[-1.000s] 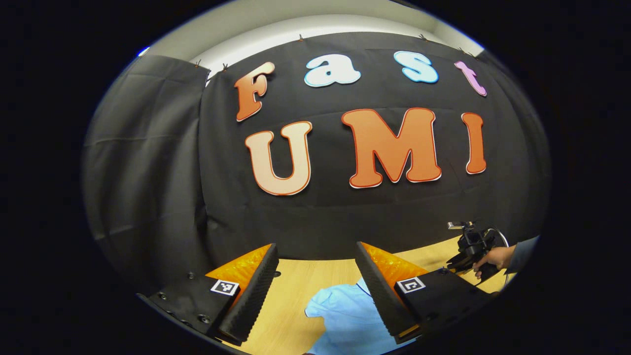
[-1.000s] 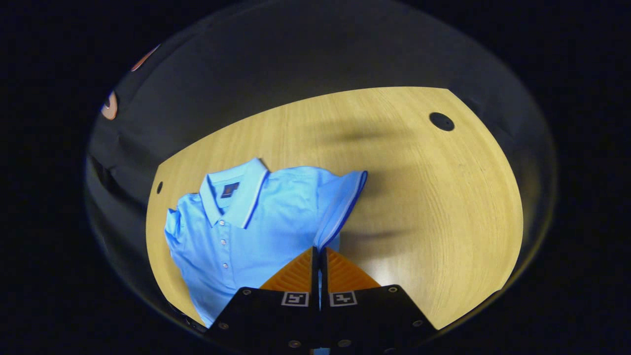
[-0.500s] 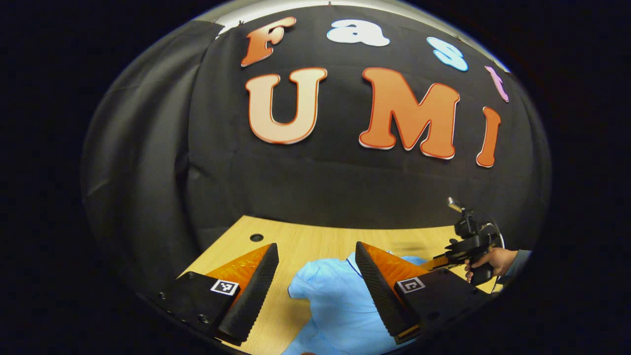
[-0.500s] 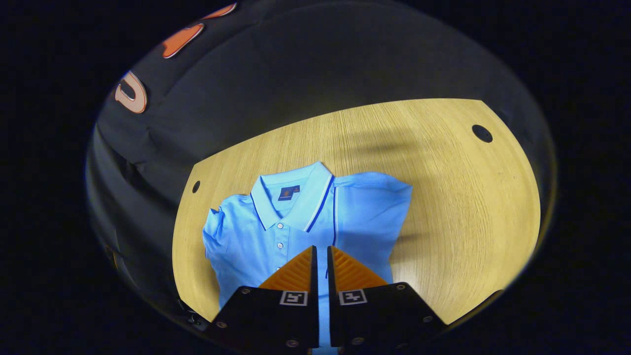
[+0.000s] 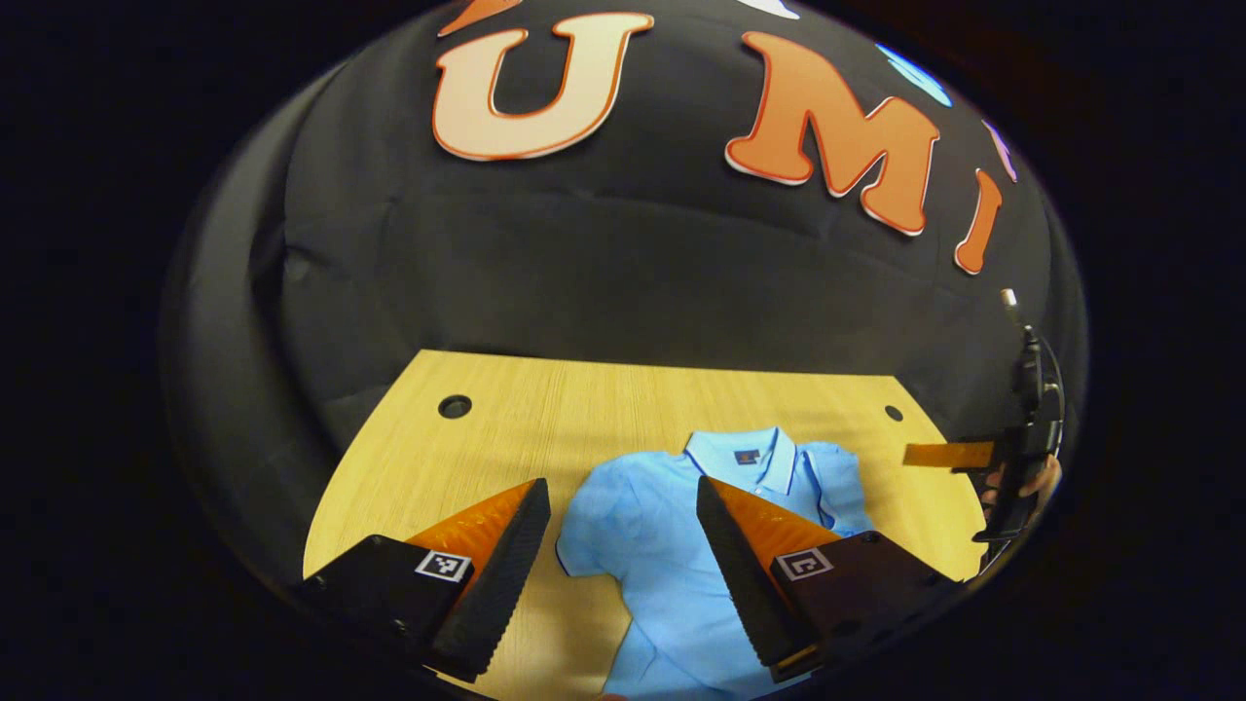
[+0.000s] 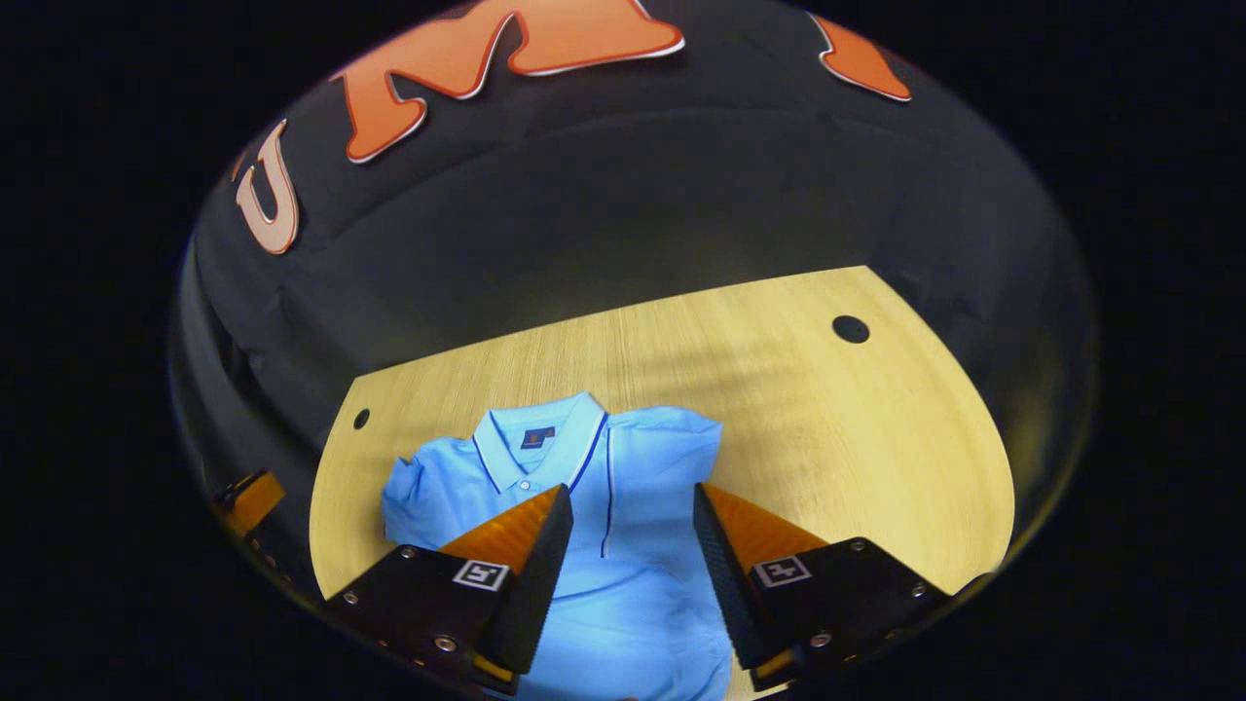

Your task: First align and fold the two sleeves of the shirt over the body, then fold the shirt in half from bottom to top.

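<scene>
While both grippers hang open and empty, the left gripper (image 5: 623, 574) low in its frame and the right gripper (image 6: 631, 579) likewise, the blue shirt (image 6: 594, 506) lies flat at lower centre on the wooden table (image 6: 857, 438). It looks light, soft and floppy; its spread sleeve (image 5: 584, 531) seems best pinched at the cuff.

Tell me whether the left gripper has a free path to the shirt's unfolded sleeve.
Probably yes: the left gripper is open above the shirt, and the unfolded sleeve lies flat on the table, uncovered.
</scene>
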Demonstrator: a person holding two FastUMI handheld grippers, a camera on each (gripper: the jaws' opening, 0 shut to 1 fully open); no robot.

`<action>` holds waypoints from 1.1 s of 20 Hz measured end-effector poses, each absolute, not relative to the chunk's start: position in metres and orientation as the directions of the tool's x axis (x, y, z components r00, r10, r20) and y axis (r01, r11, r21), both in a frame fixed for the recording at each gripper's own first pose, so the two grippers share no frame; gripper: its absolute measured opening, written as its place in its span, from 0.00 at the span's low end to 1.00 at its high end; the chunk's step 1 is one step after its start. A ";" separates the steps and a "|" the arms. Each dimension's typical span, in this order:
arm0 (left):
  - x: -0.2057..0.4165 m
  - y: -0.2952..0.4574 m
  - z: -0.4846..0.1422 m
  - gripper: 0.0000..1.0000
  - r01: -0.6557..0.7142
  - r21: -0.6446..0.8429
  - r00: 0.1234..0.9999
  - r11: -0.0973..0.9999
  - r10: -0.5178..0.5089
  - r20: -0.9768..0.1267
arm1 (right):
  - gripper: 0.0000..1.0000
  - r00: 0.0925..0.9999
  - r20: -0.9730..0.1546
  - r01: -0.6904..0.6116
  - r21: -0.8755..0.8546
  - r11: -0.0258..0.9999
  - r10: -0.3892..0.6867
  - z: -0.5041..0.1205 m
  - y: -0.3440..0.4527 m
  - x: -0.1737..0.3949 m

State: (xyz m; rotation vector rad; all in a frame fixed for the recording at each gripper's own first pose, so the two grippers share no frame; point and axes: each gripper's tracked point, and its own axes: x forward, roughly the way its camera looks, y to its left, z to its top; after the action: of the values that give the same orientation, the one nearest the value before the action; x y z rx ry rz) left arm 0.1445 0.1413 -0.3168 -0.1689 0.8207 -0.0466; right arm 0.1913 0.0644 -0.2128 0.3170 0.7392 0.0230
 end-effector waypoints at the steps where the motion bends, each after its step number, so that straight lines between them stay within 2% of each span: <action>1: 0.148 0.146 -0.331 0.98 -0.041 -0.162 0.664 0.986 -0.094 -0.742 | 0.81 0.761 -0.640 0.109 0.281 0.953 0.102 -0.206 0.056 0.188; 2: 0.153 0.151 -0.343 0.99 -0.048 -0.160 0.648 0.986 -0.091 -0.756 | 0.87 0.780 -0.621 0.124 0.271 0.955 0.075 -0.200 0.049 0.185; 4: 0.155 0.157 -0.365 0.98 -0.052 -0.160 0.601 0.986 -0.097 -0.793 | 0.93 0.813 -0.582 0.157 0.254 0.954 0.021 -0.187 0.035 0.176; 8: 0.155 0.156 -0.406 0.98 -0.068 -0.194 0.487 0.979 -0.137 -0.862 | 0.95 0.843 -0.537 0.196 0.240 0.951 -0.038 -0.167 0.020 0.151; 12: 0.158 0.157 -0.444 0.99 -0.068 -0.162 0.395 0.985 -0.122 -0.910 | 0.96 0.860 -0.504 0.210 0.217 0.953 -0.075 -0.151 0.008 0.132; 17: 0.154 0.148 -0.482 0.94 -0.077 -0.157 0.285 0.985 -0.129 -0.950 | 0.97 0.879 -0.471 0.182 0.200 0.963 -0.069 -0.140 0.003 0.117; 21: 0.142 0.146 -0.507 0.80 -0.120 -0.150 0.200 0.981 -0.124 -0.972 | 0.98 0.884 -0.462 0.178 0.192 0.965 -0.071 -0.135 0.001 0.101; 22: 0.143 0.148 -0.506 0.71 -0.122 -0.130 0.196 0.984 -0.104 -0.975 | 0.98 0.888 -0.453 0.182 0.188 0.965 -0.079 -0.132 -0.002 0.099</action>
State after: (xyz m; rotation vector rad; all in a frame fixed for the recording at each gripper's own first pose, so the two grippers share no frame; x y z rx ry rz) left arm 0.1434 0.1479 -0.5062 -0.1940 1.3760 0.0127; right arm 0.0989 -0.0019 -0.1323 0.2297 0.4593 -0.1368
